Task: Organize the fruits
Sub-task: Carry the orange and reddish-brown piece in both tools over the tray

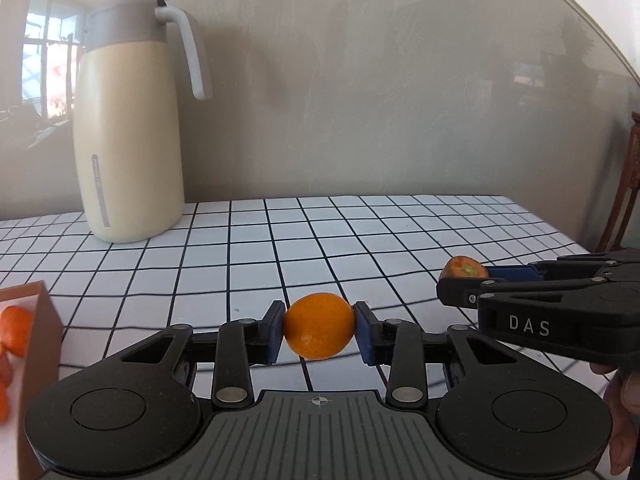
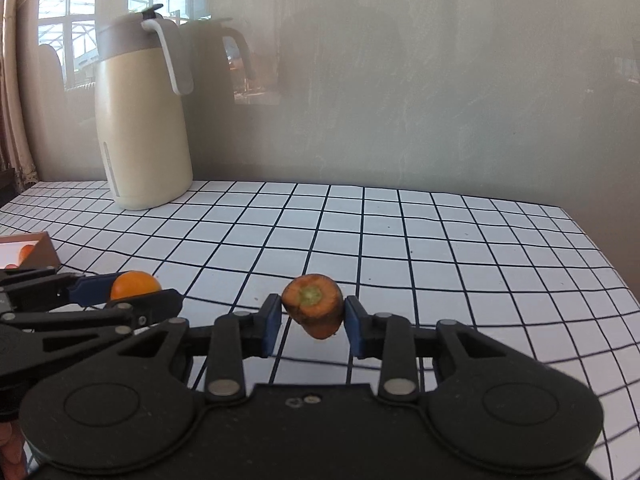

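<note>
The left tongs (image 1: 319, 327) clamp an orange (image 1: 319, 326) above the desk (image 1: 248, 240); the right tongs (image 2: 313, 312) clamp a carrot piece (image 2: 313, 306); both should travel level toward the box (image 1: 40, 328) at the desk's left edge, grips kept firm.

The right tongs (image 2: 313, 316) pinch a carrot stub (image 2: 313, 306) above the checked desk (image 2: 440, 240); at left, the left tongs (image 2: 132, 292) grip an orange (image 2: 134, 283). A cream jug (image 2: 144, 120) stands behind.
</note>
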Tool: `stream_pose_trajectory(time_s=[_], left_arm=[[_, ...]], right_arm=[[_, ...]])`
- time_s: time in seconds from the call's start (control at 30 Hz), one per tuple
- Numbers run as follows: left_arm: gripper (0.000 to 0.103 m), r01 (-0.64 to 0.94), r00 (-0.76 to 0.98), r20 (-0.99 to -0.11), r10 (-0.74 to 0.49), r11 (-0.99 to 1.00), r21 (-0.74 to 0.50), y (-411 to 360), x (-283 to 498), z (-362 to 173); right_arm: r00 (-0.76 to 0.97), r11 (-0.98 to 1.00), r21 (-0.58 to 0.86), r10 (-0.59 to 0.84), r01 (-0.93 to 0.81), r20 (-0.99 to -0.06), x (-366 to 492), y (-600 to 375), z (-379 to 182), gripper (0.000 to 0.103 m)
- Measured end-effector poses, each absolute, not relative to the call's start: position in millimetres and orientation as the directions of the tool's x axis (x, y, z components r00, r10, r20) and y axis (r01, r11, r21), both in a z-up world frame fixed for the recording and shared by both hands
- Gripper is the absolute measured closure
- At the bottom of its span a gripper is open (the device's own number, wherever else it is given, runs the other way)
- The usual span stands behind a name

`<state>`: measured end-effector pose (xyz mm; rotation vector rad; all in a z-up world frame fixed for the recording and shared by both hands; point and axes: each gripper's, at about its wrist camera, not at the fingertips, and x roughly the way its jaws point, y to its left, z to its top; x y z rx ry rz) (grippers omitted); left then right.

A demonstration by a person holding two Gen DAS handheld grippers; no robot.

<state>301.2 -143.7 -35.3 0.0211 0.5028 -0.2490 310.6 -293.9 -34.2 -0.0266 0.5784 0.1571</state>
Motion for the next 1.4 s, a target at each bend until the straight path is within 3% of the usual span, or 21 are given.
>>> stream_pose_trajectory(time_s=[0.63,1.4], left_arm=[[0.066,0.212,0.886,-0.419,-0.197,0.977,-0.011,-98,178,-12],[0.066,0.057,0.935,-0.353,-0.042,0.998,0.031,2,71,7]], right_arm=[[0.865,0.989,0.029,0.142,-0.146,-0.482,187,-275,-7,0.077],[0.833,0.929,-0.014,0.325,-0.370,-0.448,111,-177,5,0.077]])
